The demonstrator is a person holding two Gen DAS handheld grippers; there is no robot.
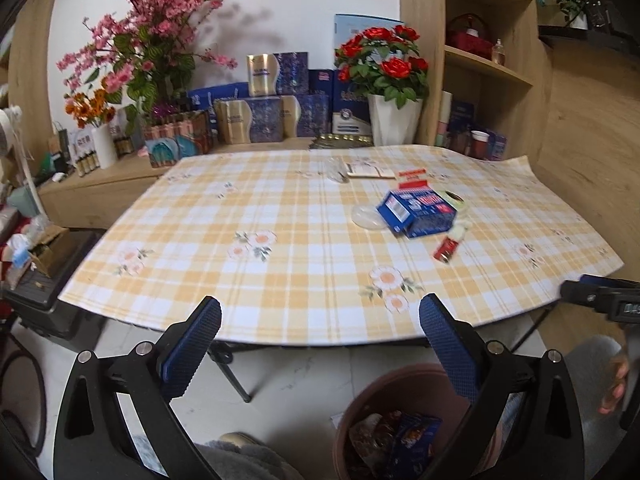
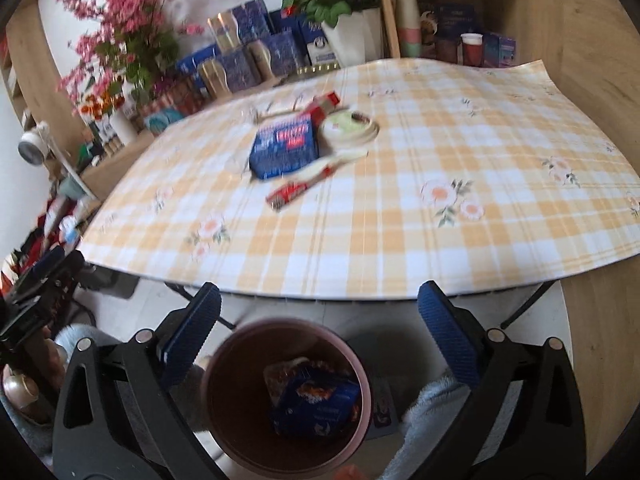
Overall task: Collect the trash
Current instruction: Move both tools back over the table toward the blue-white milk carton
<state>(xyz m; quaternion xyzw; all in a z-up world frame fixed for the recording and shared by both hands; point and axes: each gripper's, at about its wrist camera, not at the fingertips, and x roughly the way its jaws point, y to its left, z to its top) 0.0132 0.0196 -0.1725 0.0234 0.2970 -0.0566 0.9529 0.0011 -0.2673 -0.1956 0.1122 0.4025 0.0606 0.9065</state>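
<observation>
While our left hand-held gripper point(image 1: 320, 344) and right hand-held gripper point(image 2: 319, 330) gape empty, only the right view shows the whole bin point(image 2: 224, 412) under the bench point(image 2: 400, 240); the blue box point(image 2: 285, 148) lies mid-bench

No text can be read in either view. The blue box point(image 1: 416, 212) on the worktop point(image 1: 280, 280) carries red and white printing, but blur leaves it illegible. The same holds for the printing on the red packet point(image 1: 446, 249), the stacked blue boxes point(image 1: 276, 120) at the wall, and the blue wrapper point(image 2: 316, 404) in the bin point(image 2: 224, 360).
</observation>
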